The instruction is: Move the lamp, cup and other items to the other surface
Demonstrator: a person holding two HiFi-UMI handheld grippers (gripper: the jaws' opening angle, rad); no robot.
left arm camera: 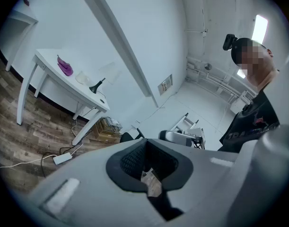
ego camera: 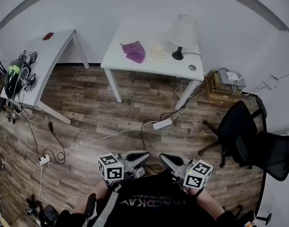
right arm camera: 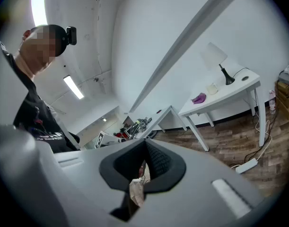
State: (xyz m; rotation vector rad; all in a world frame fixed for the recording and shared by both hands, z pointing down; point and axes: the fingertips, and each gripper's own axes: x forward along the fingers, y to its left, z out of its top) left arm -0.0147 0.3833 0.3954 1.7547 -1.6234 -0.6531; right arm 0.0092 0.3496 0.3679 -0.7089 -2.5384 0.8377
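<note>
Across the wooden floor [ego camera: 111,103], the lamp [ego camera: 182,34], cup [ego camera: 157,51] and purple cloth [ego camera: 134,51] stand on the white table [ego camera: 135,69], far from the left gripper [ego camera: 136,159] and right gripper [ego camera: 170,161], both closed on nothing, and the lamp's cord [ego camera: 196,55] could probably snag during carrying.

There are 2 white tables, the right table [ego camera: 149,66] and the left table [ego camera: 56,48]. The right table carries 3 things: 1 lamp [ego camera: 182,34], 1 cup [ego camera: 157,51] and 1 purple cloth [ego camera: 134,51]. The left table carries 1 small red thing [ego camera: 48,36] and 1 heap of gear [ego camera: 19,74] too tangled to count. The floor holds 2 black chairs, the nearer chair [ego camera: 239,126] and the farther chair [ego camera: 276,155], and 2 power strips, the large strip [ego camera: 162,124] and the small strip [ego camera: 44,160]. There are 2 claws, the left claw [ego camera: 143,156] and the right claw [ego camera: 164,158].
</note>
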